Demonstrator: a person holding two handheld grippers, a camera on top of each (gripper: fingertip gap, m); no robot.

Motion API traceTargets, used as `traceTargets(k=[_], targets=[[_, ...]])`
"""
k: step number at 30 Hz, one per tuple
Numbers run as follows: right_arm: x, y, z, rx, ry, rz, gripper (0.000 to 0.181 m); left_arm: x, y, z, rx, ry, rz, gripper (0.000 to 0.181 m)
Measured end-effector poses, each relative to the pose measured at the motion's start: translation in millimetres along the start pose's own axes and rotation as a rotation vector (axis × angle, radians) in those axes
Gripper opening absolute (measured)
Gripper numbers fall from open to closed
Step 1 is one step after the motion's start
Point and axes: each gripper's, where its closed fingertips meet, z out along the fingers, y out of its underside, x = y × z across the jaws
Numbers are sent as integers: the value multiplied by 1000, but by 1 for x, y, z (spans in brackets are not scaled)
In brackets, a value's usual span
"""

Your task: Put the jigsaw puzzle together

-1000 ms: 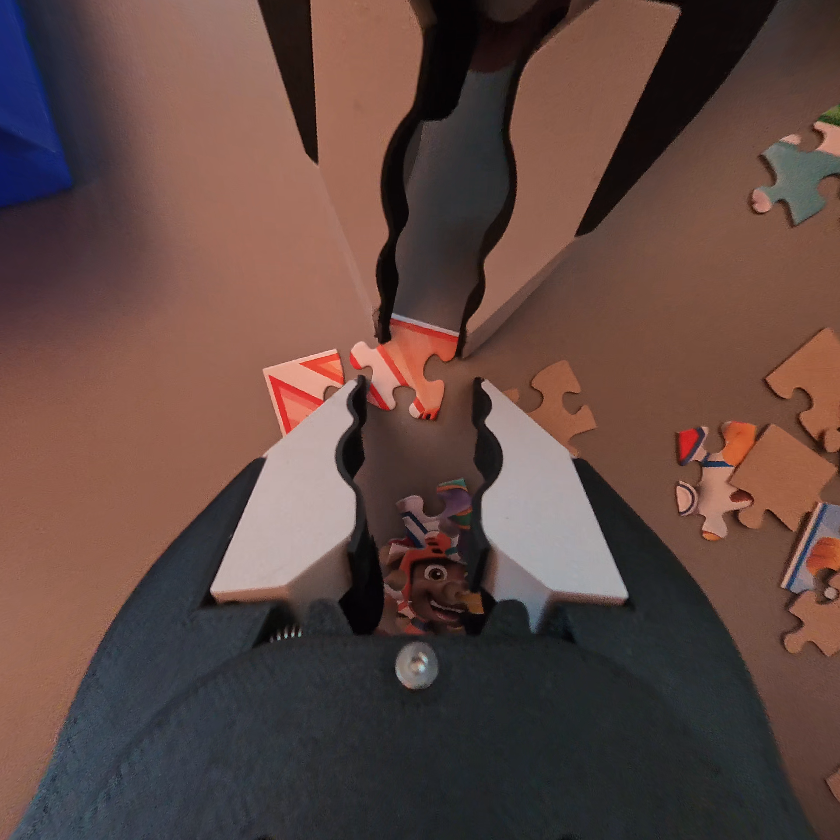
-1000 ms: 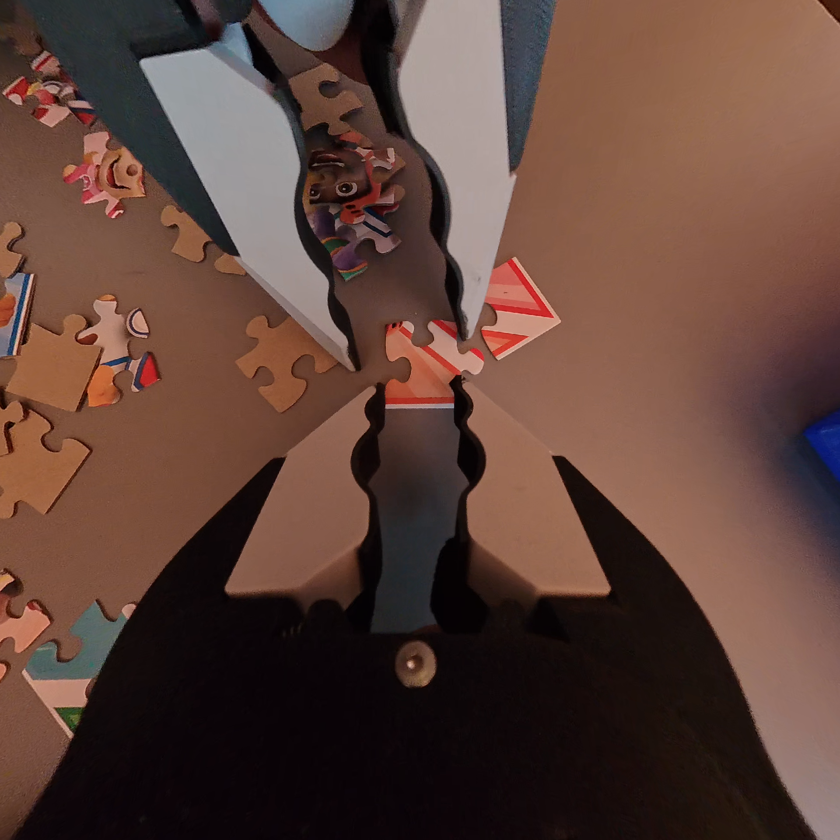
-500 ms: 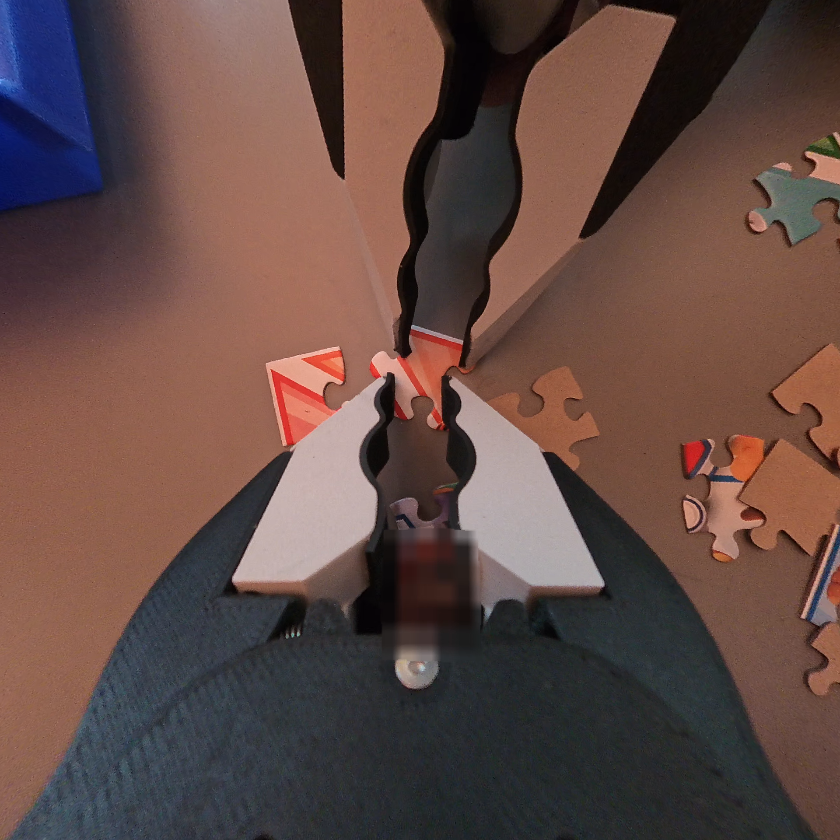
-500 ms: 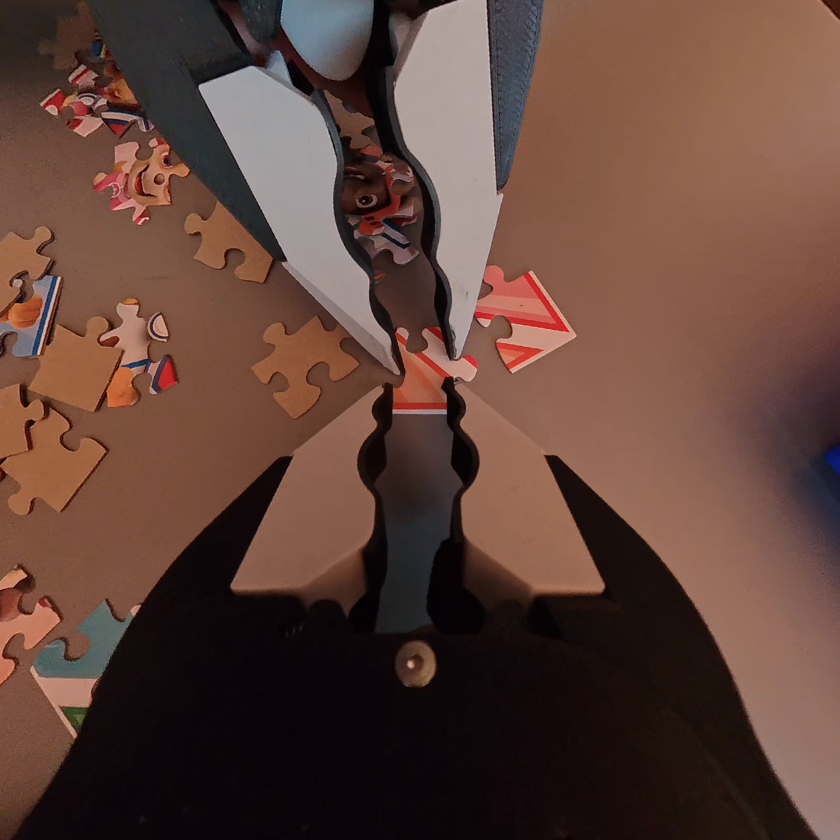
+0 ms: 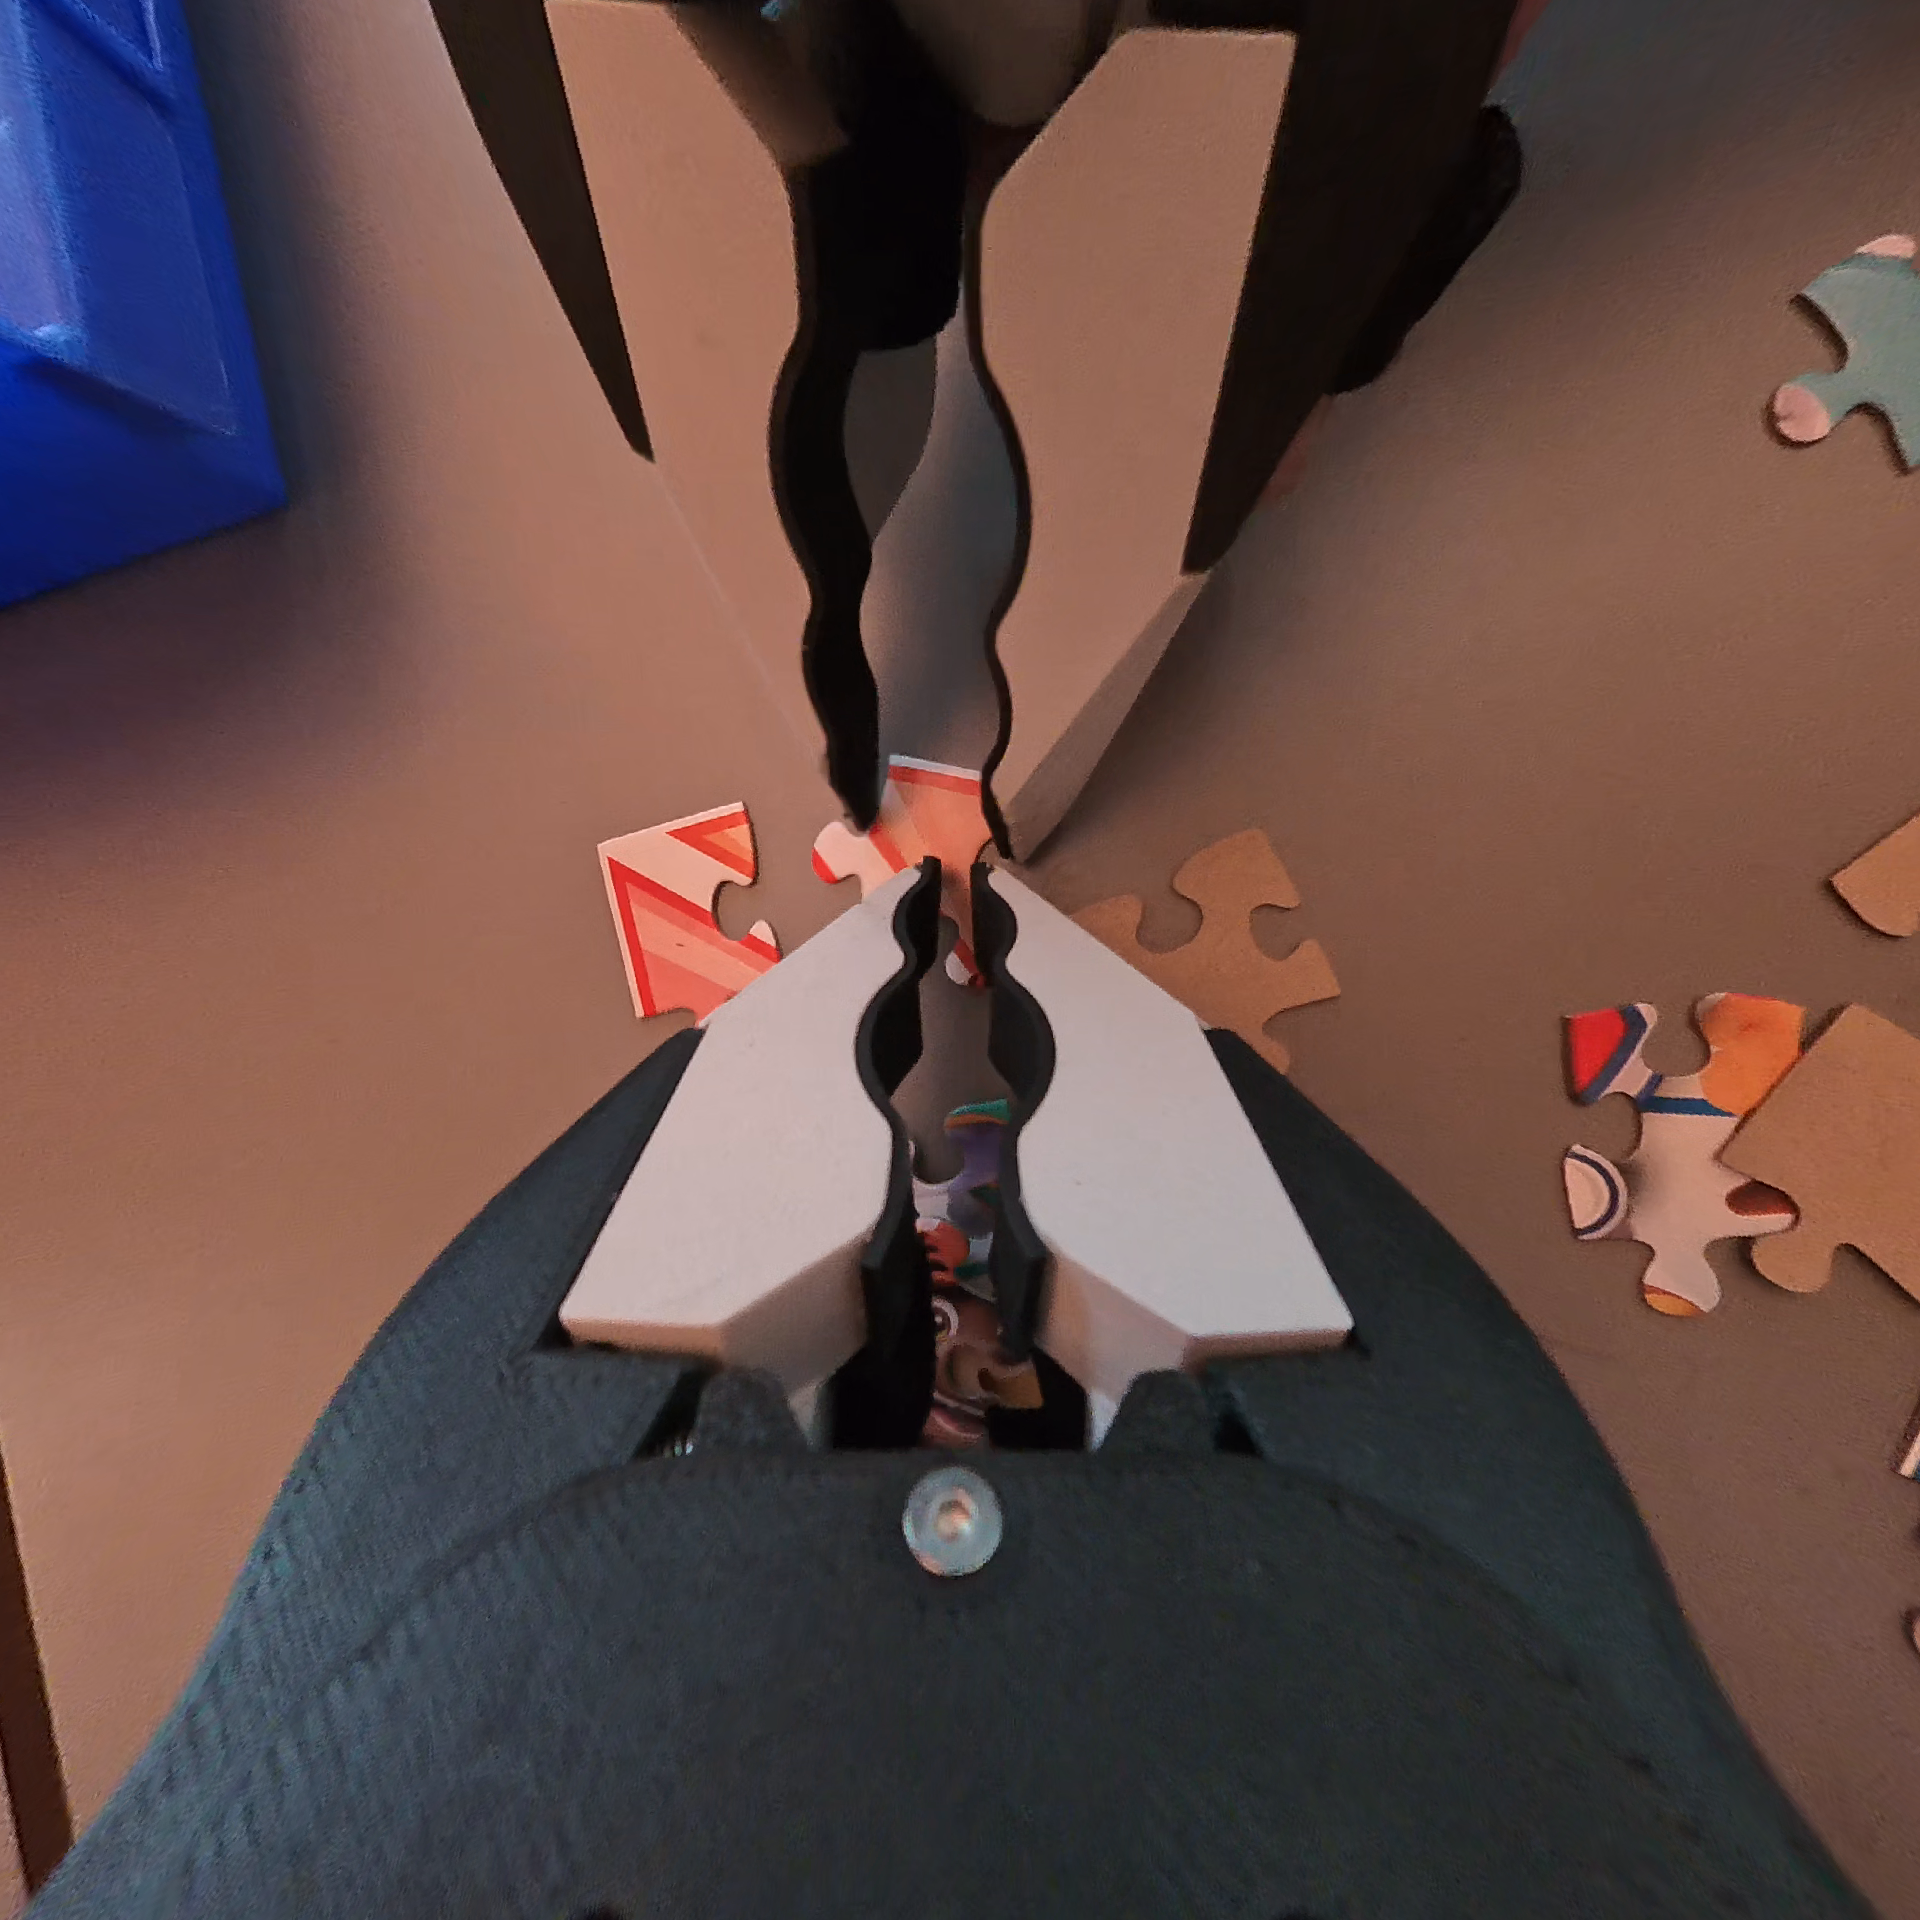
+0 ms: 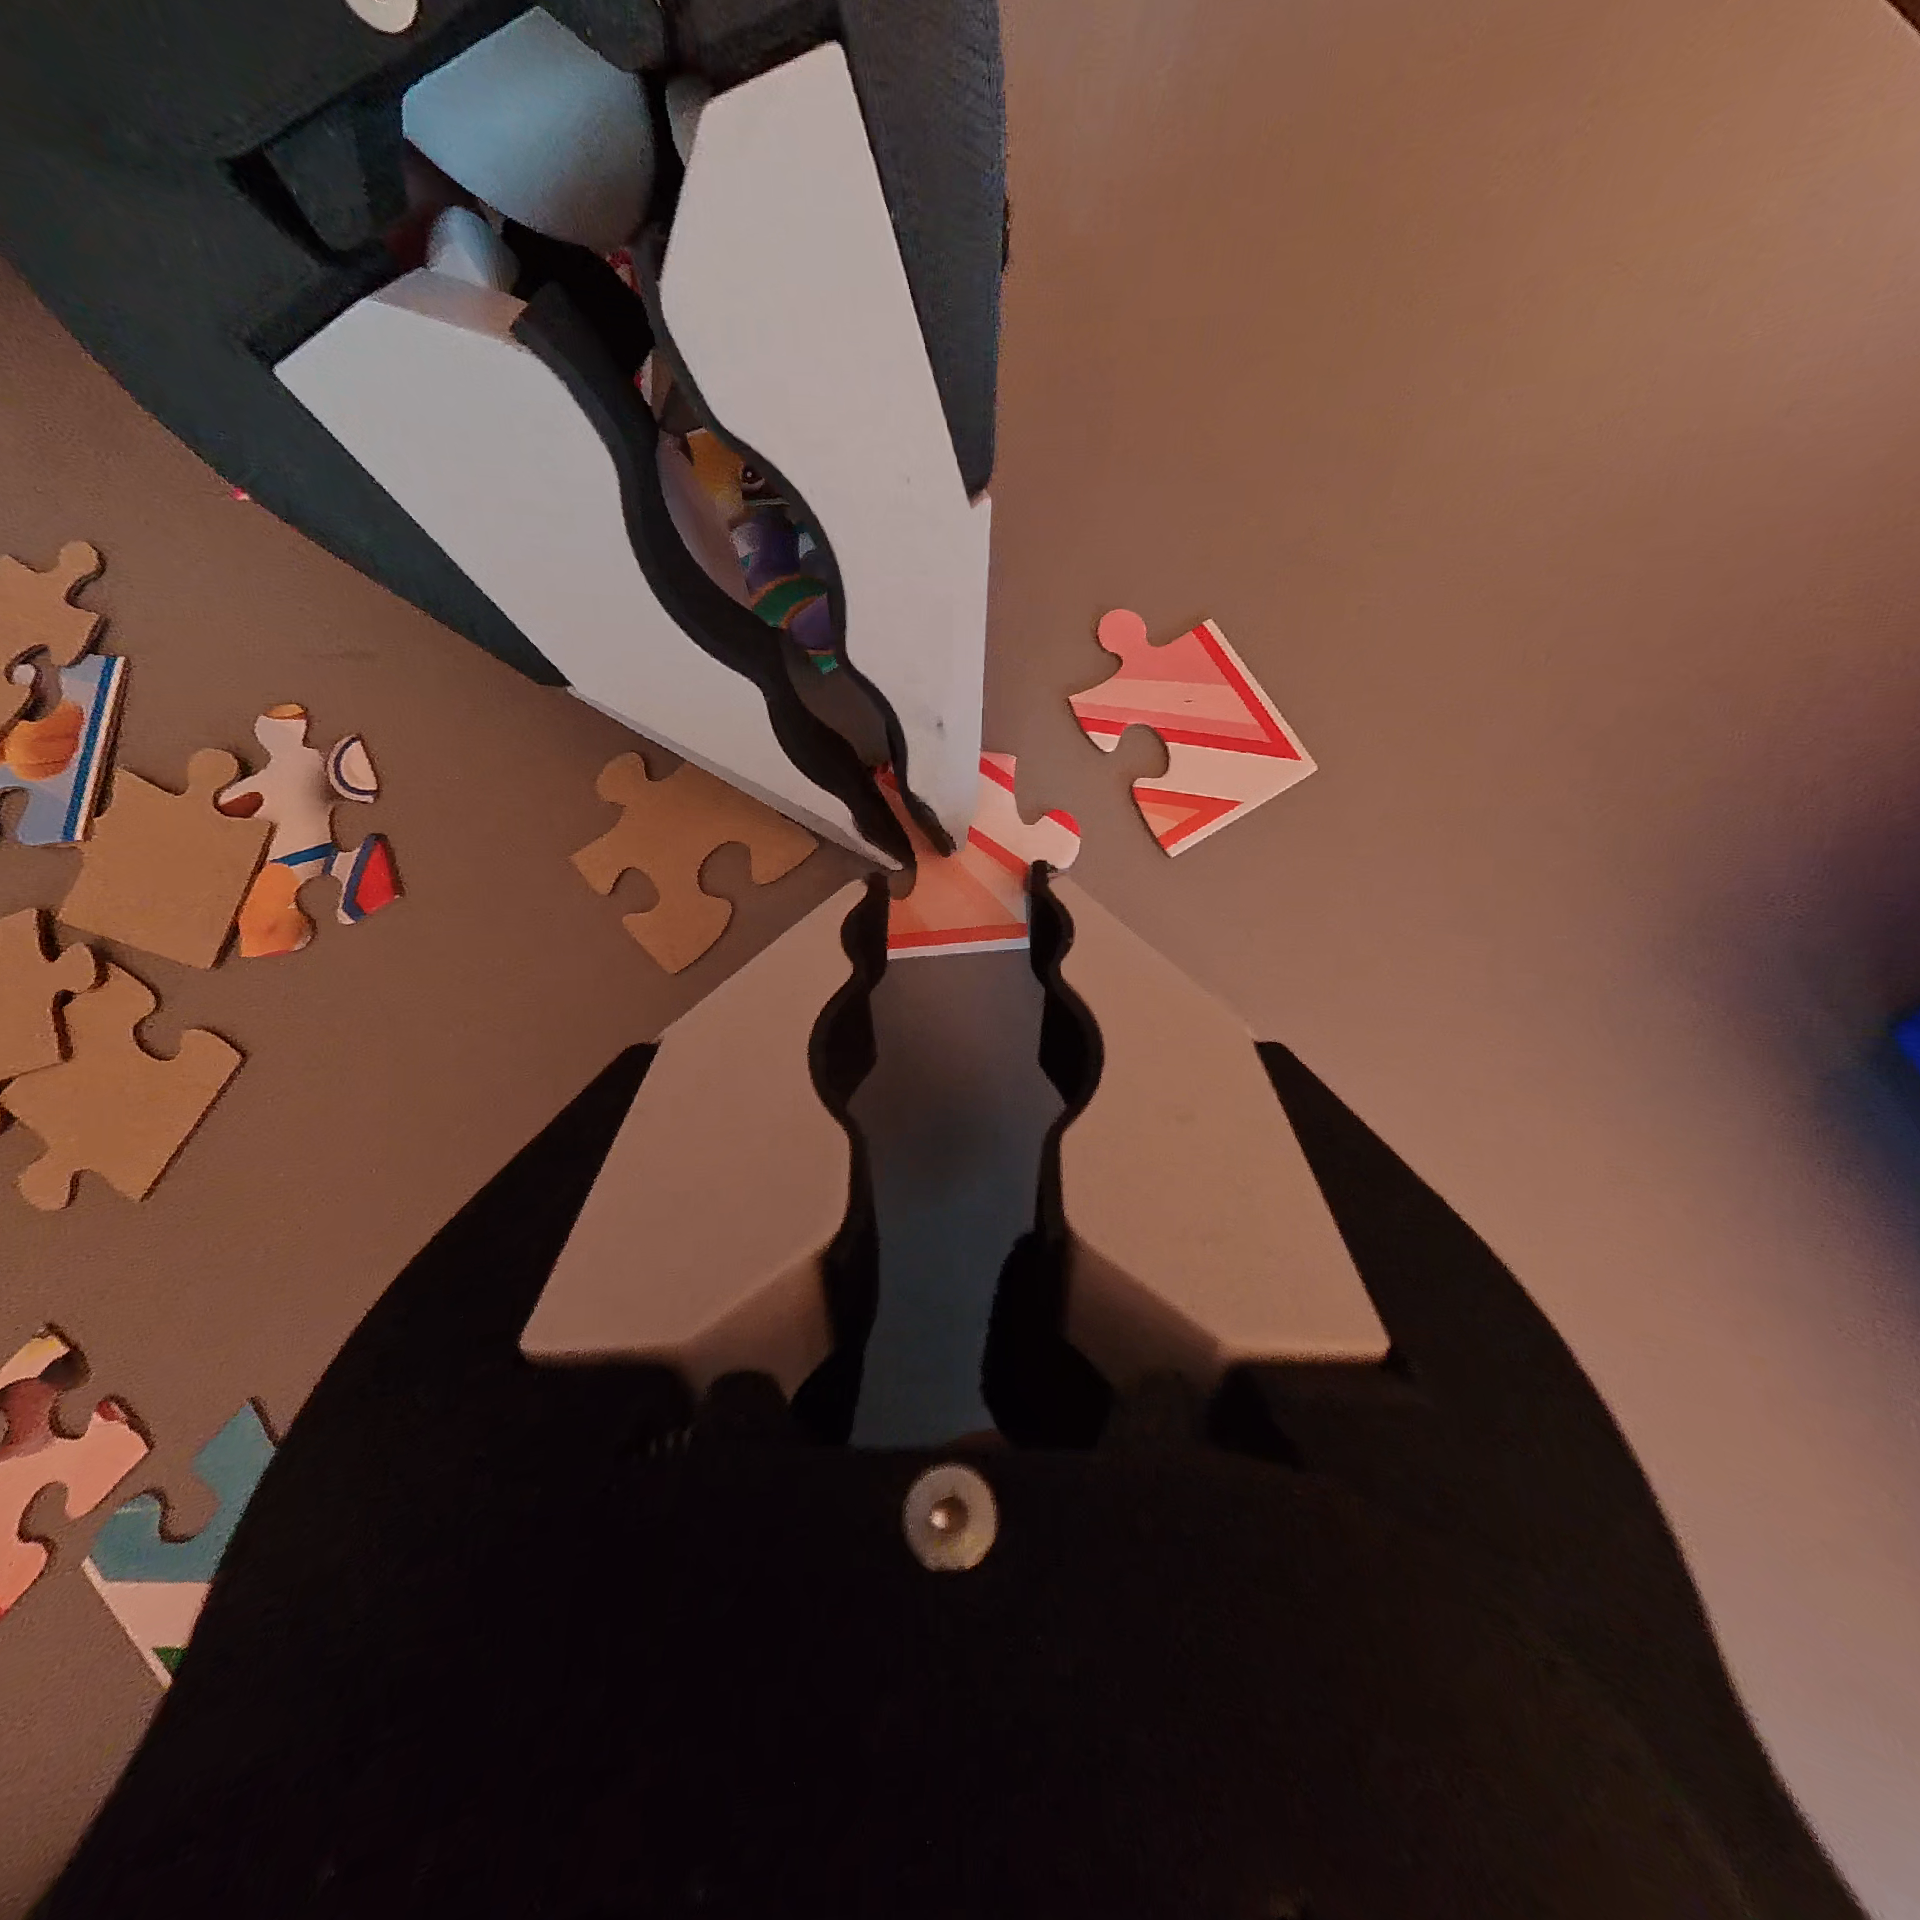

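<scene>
A red-and-orange striped edge piece (image 5: 935,805) lies on the grey table between the two grippers; it also shows in the right wrist view (image 6: 961,909). My right gripper (image 6: 958,883) grips its straight-edged end between its fingertips. My left gripper (image 5: 954,878) comes from the opposite side, and its tips are nearly together on the piece's knobbed end. A matching striped corner piece (image 5: 675,914) lies loose just beside them, apart from the held piece; in the right wrist view it (image 6: 1195,727) sits to the right.
A face-down brown piece (image 5: 1216,935) lies close to the grippers. Several loose pieces, some face-down, are scattered further out (image 5: 1662,1143) (image 6: 156,883). A printed character piece (image 5: 971,1174) lies under my left gripper. A blue box (image 5: 104,312) stands at the far left. My two grippers' fingertips are within a few centimetres of each other.
My left gripper moved forward to the striped piece and its fingers went from wide apart to nearly together. The right gripper kept its grip on the piece.
</scene>
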Motion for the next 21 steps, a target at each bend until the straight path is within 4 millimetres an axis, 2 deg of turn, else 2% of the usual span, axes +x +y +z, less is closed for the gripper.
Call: traceTargets(k=[2, 6, 8, 14, 21], targets=[[-1, -1, 1, 5, -1, 4, 24, 1, 3, -3, -14, 21, -25, 5], [-2, -1, 1, 10, -13, 3, 24, 2, 12, -11, -10, 94, -108, 40], [-3, -1, 1, 10, -21, -1, 27, 4, 16, -11, -10, 142, -132, 46], [-5, -2, 2, 13, -24, -3, 25, 0, 13, -7, -2, 135, -118, 29], [-3, -2, 2, 19, -11, -1, 20, 3, 14, -8, 15, 104, -97, 25]])
